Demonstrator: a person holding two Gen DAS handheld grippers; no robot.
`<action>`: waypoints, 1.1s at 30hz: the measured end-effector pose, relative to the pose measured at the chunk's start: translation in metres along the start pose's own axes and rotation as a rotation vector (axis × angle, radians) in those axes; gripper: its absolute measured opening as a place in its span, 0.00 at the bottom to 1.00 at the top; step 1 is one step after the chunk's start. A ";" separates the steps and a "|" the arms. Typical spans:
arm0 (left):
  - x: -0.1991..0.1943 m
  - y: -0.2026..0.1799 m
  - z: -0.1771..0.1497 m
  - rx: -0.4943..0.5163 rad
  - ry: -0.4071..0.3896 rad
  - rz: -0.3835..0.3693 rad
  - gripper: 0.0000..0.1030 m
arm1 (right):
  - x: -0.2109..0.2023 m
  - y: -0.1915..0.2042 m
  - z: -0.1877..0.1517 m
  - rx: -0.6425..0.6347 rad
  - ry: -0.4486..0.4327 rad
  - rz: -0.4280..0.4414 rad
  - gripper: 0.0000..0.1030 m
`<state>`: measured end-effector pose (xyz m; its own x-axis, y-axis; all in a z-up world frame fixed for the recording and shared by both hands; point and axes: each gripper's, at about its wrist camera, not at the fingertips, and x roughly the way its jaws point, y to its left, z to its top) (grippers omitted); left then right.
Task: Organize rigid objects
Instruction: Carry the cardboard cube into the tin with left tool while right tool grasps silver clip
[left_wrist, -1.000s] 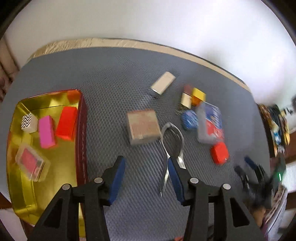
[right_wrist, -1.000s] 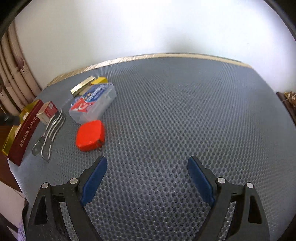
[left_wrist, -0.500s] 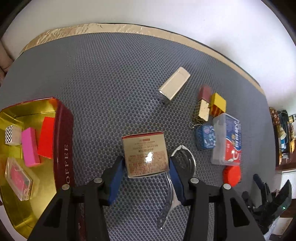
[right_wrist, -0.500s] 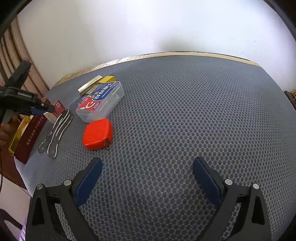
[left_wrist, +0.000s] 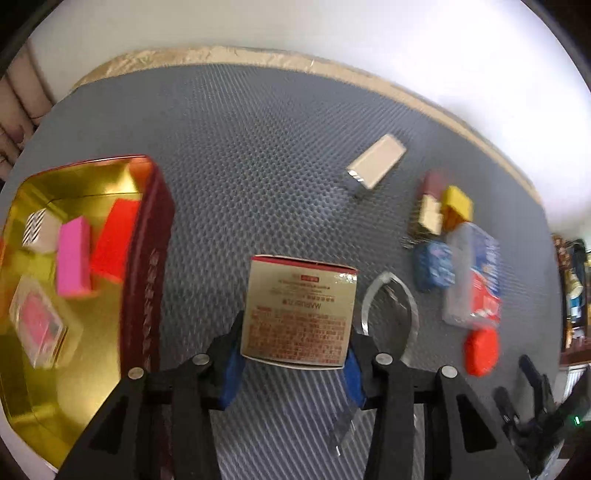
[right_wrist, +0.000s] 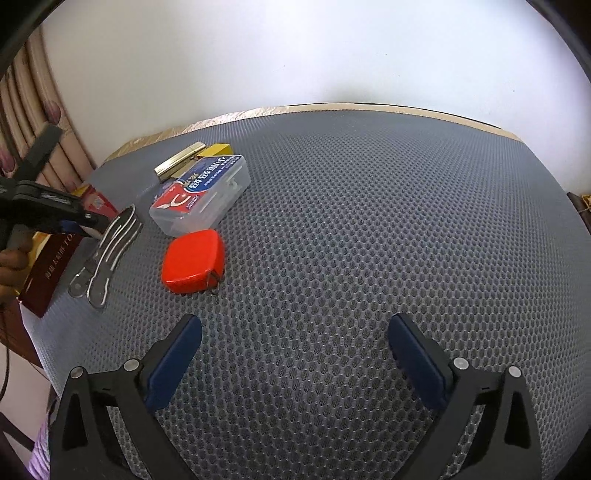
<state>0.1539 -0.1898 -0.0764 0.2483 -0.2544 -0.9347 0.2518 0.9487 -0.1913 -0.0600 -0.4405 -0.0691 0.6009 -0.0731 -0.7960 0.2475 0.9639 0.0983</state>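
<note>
Left gripper (left_wrist: 293, 360) clamped on the beige printed carton (left_wrist: 299, 314), just right of the gold-lined tin (left_wrist: 144, 280). Four small items lie in the tin already. Metal tongs (left_wrist: 389, 314), toothpick box (right_wrist: 201, 194), red tape measure (right_wrist: 194, 260) and several blocks remain on the mat. Right gripper (right_wrist: 293, 363) spread wide, empty.

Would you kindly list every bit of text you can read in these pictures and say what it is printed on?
"TO": start of a word on the red tin's side; the rest is hidden.
Chinese characters on the tin: too blurred to read.
Carton in the left hand-held gripper: small print, blurred.
Clear plastic case: large Chinese characters, unreadable.
</note>
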 end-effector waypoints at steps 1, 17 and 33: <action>-0.011 0.001 -0.008 -0.001 -0.020 -0.010 0.44 | 0.001 0.001 0.000 0.001 -0.001 0.000 0.98; -0.130 0.099 -0.088 -0.210 -0.212 0.011 0.45 | 0.005 0.164 0.053 -0.125 0.088 0.268 0.79; -0.139 0.172 -0.091 -0.246 -0.209 0.034 0.45 | 0.100 0.216 0.070 -0.182 0.252 0.076 0.38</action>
<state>0.0775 0.0257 -0.0066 0.4461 -0.2307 -0.8647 0.0124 0.9677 -0.2518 0.1066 -0.2574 -0.0857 0.3995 0.0452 -0.9156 0.0556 0.9958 0.0734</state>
